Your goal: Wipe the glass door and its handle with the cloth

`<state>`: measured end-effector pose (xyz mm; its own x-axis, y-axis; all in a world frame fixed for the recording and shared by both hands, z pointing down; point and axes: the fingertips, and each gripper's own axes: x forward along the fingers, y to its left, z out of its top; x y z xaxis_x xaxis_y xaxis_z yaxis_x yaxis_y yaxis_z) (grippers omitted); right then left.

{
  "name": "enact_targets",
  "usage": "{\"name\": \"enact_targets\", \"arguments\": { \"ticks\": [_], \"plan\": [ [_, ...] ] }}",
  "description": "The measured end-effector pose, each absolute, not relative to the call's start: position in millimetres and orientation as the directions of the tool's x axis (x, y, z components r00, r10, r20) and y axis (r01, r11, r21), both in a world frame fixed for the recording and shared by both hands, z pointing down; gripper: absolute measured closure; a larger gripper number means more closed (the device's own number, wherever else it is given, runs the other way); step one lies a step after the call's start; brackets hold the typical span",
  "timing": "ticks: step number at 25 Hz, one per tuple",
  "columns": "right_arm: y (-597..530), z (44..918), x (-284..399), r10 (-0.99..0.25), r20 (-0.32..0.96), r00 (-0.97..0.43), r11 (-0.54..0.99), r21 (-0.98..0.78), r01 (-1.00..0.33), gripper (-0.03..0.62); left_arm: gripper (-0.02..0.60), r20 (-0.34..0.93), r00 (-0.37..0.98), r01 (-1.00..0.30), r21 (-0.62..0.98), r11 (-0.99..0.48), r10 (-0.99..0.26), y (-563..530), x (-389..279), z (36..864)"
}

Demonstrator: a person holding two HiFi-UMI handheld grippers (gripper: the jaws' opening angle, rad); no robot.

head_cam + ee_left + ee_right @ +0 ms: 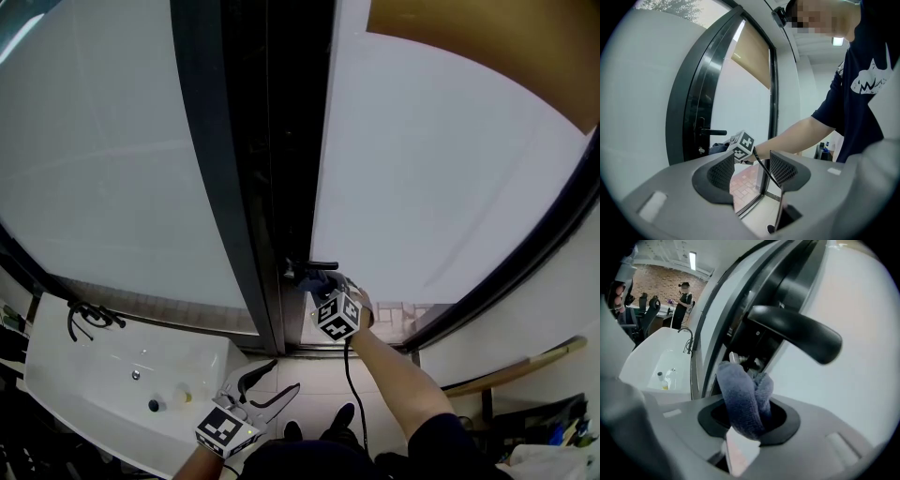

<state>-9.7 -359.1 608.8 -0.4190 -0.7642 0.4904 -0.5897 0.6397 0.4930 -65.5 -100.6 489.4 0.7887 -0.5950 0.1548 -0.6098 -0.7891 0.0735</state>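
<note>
One soft, bunched cloth (743, 399) sits clenched in the right gripper (749, 417), just under the black handle (797, 331) at the left edge of the glass door (441, 187). Light and limp, it probably wipes best gripped mid-fold like this. The left gripper (752, 171) hangs released and empty.

— Is there any writing to read here?
— None that I can make out. The dark shirt (843, 93) has a white print (870, 83), a shape with a zigzag in it, but no clear letters.
— And the grippers?
— The cube (338, 317) of the right gripper (314, 281) and the cube (225, 429) of the left gripper (281, 377) show only black-and-white square markers, no words or numbers.
</note>
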Motion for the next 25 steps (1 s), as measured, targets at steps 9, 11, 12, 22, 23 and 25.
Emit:
{"name": "enact_targets", "arguments": {
  "ticks": [9, 11, 12, 22, 23, 25],
  "plan": [
    [-332, 553, -58, -0.73, 0.353, -0.585, 0.683, 0.378, -0.624, 0.465, 0.347, 0.148, 0.8, -0.596, 0.073, -0.8, -0.582, -102, -58, 484],
    [-331, 550, -78, -0.716, 0.346, -0.607, 0.698, 0.371, -0.612, 0.465, 0.347, 0.147, 0.8, -0.596, 0.074, -0.8, -0.582, -102, -57, 481],
    [-331, 552, -85, -0.711, 0.352, -0.608, 0.703, 0.375, -0.605, 0.465, 0.347, 0.148, 0.798, -0.598, 0.073, -0.798, -0.584, -101, -58, 481],
    [-347, 587, -53, -0.735, 0.444, -0.513, 0.677, 0.447, -0.584, 0.465, 0.347, 0.165, 0.777, -0.623, 0.066, -0.779, -0.607, -96, -70, 490],
    [-350, 593, -43, -0.741, 0.459, -0.49, 0.668, 0.44, -0.6, 0.465, 0.347, 0.165, 0.777, -0.623, 0.065, -0.78, -0.607, -95, -71, 491],
    [-352, 600, -24, -0.748, 0.478, -0.46, 0.654, 0.414, -0.633, 0.465, 0.347, 0.163, 0.779, -0.62, 0.064, -0.782, -0.605, -94, -70, 491]
  ]
}}
